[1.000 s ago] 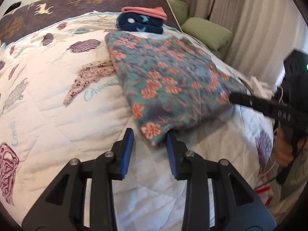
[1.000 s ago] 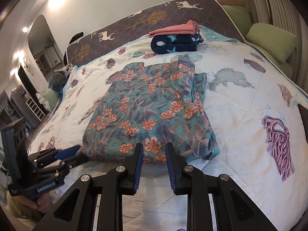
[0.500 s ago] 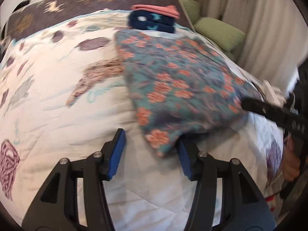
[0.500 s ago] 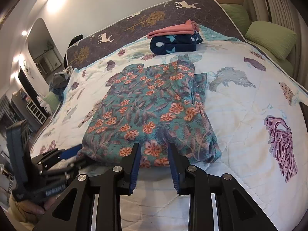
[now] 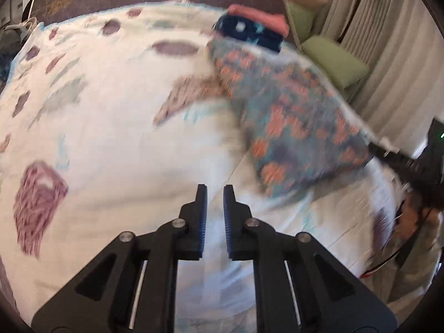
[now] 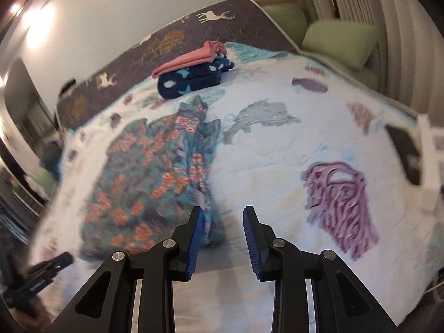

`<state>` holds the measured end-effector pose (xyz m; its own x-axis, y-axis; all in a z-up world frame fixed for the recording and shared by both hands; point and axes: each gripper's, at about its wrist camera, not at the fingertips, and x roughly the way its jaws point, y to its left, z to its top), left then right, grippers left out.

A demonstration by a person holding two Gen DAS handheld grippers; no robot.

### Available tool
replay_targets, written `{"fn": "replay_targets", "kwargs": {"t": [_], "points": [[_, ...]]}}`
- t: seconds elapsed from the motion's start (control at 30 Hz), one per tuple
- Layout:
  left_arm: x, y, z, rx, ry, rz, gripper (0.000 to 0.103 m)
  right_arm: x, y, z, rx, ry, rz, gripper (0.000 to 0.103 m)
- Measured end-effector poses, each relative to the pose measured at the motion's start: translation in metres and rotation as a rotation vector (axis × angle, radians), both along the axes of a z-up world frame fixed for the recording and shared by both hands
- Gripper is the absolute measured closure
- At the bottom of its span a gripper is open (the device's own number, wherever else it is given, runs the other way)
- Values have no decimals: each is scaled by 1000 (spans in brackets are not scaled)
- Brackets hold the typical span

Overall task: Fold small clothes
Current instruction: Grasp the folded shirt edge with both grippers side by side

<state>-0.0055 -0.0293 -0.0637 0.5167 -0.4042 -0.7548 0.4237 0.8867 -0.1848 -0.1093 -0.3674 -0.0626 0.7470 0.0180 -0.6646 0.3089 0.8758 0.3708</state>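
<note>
— Where's the garment?

— I see the floral garment [image 6: 155,172] lying folded on the bed quilt [image 6: 277,149], below the folded stack [image 6: 194,75] (pink on navy).

— And my claws?

— My right claw [image 6: 222,230] stands wide apart, empty, at the garment's near corner. My left claw [image 5: 215,208] is nearly closed, a narrow gap showing, holding nothing, over bare quilt beside the garment.

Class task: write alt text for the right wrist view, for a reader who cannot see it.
The right gripper hangs open over a white patterned quilt, its left finger at the near corner of a floral garment lying flat. Farther back sit a folded navy piece with a pink one on top; the left gripper shows at lower left.
</note>
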Motion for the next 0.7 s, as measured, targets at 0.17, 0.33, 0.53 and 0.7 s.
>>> {"fn": "replay_targets", "kwargs": {"t": [0.17,0.33,0.53,0.7], "points": [[4,-45,22,-125,-83,-162,90,6,23,12,-24,-63,103,72],[24,-71,-19,-53,17,-158,90,22,37,-5,-74,44,144,83],[26,-68,3,-64,7,-142,88,33,35,9,-140,103,168,83],[39,-79,9,-32,-5,-125,83,66,41,43,-184,3,252,83]]}}
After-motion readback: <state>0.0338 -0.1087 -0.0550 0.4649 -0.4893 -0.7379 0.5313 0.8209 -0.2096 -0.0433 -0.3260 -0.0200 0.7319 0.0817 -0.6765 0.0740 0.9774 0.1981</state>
